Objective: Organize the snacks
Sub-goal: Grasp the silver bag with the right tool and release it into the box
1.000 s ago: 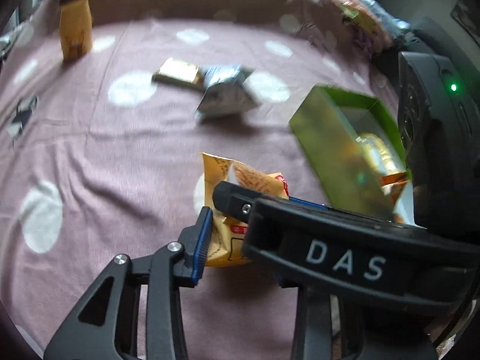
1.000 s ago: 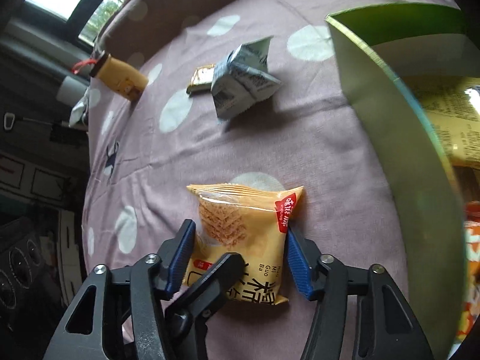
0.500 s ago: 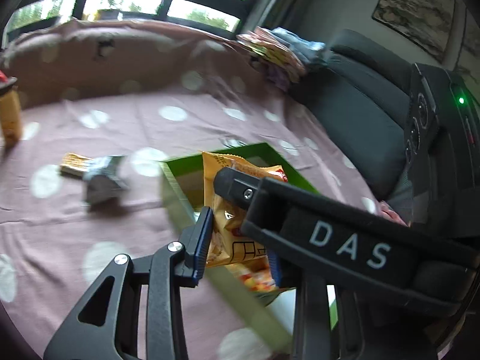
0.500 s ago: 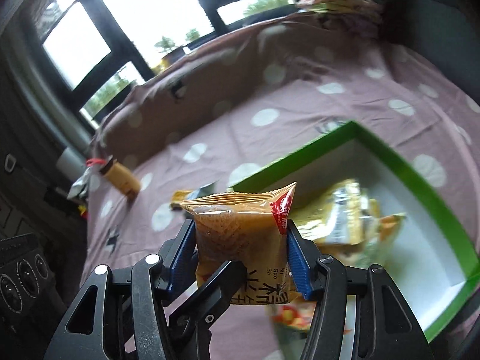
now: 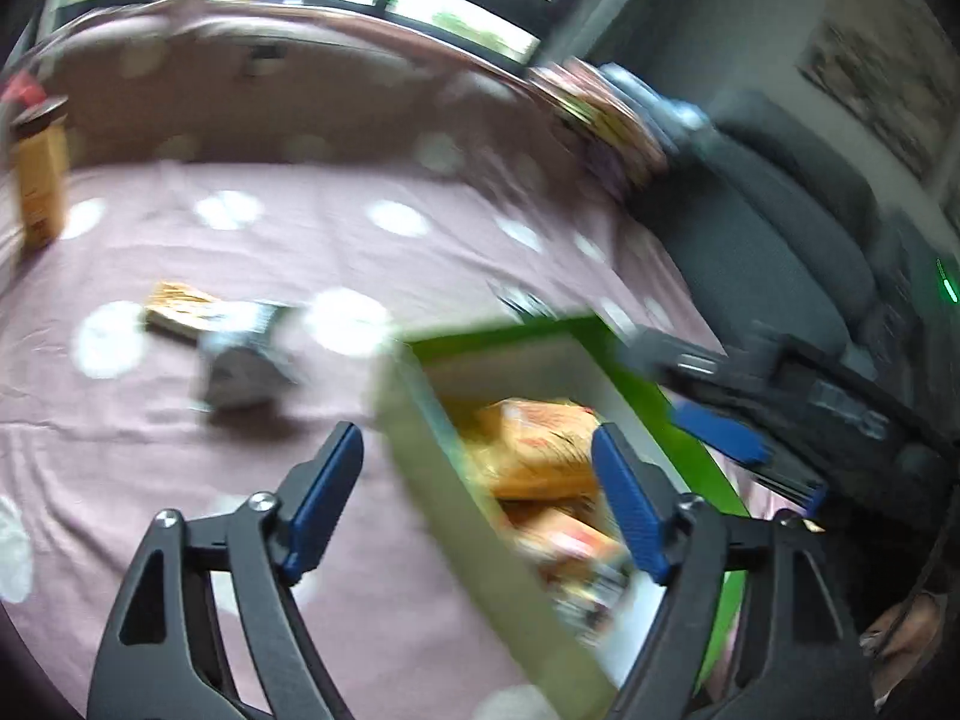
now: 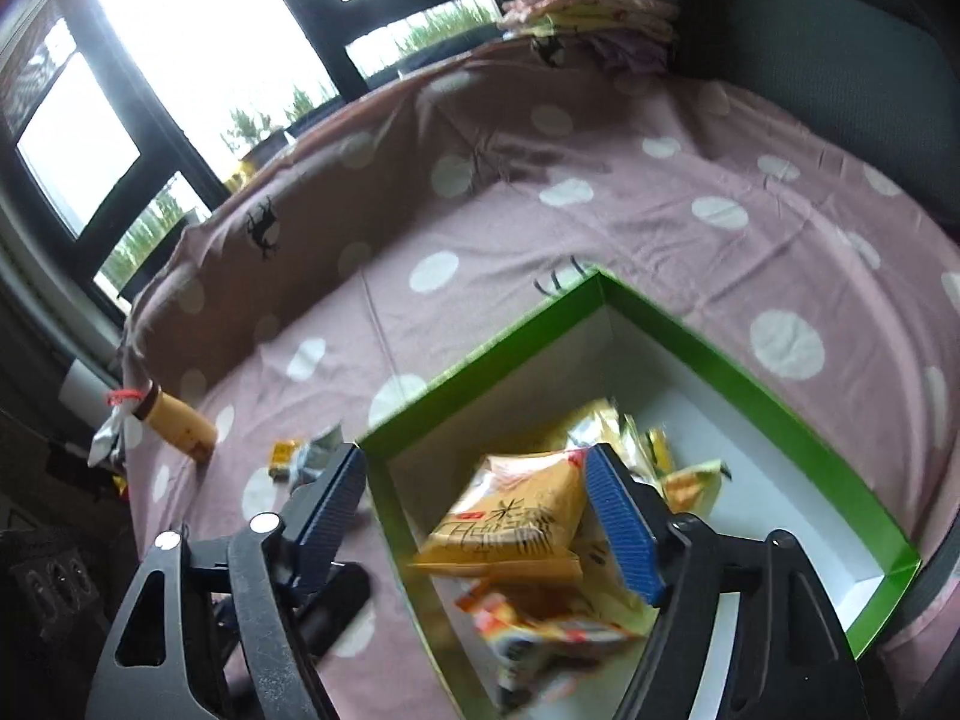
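the left gripper [image 5: 477, 501] stood wide, its jaws having just been opening, with nothing pressed between the blue pads; it hung over the near wall of the green box [image 5: 690, 420]. the right gripper [image 6: 474, 516] had likewise just been opening, its pads clear of the orange wafer packet [image 6: 516, 519], which sat between them but loose, apparently dropping or just landed on the heap of snack packets [image 6: 540, 624] in the near corner of the box (motion blur made it hard to say which).

the wafer packet lay tilted, its long axis running roughly from the box's near wall toward its far corner, the red-tabbed end pointing away and up. it looked light, a puffy sealed pillow pack with a slick film and brittle wafers inside, so a gentle pinch across the flat faces near the middle, or on a crimped end seam, would likely suit it better than a hard squeeze.

outside the box, on the spotted pink sheet [image 6: 600, 240], a silver-grey packet [image 5: 240, 372] and a small gold-wrapped bar [image 5: 177, 306] lay touching or overlapping, well apart from the box's left wall, not yet sorted. a tan bottle [image 6: 177, 423] lay near the sheet's left edge.
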